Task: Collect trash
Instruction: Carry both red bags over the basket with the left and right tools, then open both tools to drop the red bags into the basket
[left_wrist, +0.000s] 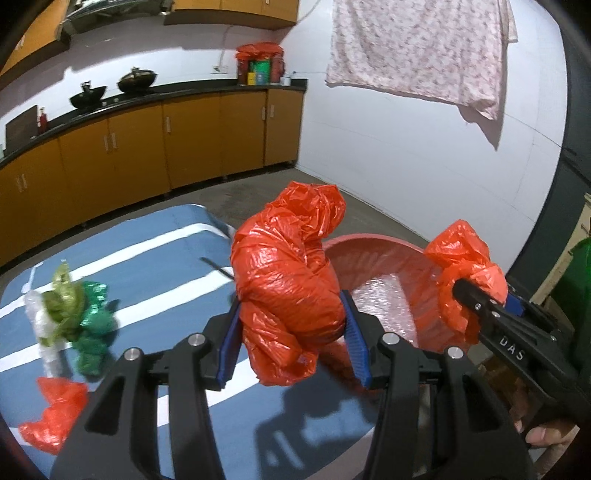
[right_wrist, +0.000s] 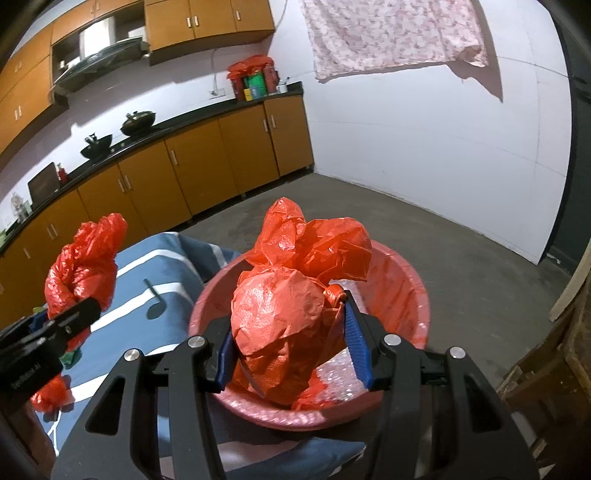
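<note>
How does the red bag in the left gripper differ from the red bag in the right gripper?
The red bag in the left gripper hangs above the blue striped cloth, just short of the pink basin; the red bag in the right gripper is already over the basin. The left one looks glossy and tightly wrinkled, the right one duller and puffier. Both are crumpled red plastic, each pinched between blue pads.

Two crumpled red bags (left_wrist: 288, 280) (right_wrist: 280, 325) — gripped, by pink basin (right_wrist: 413, 295)
</note>
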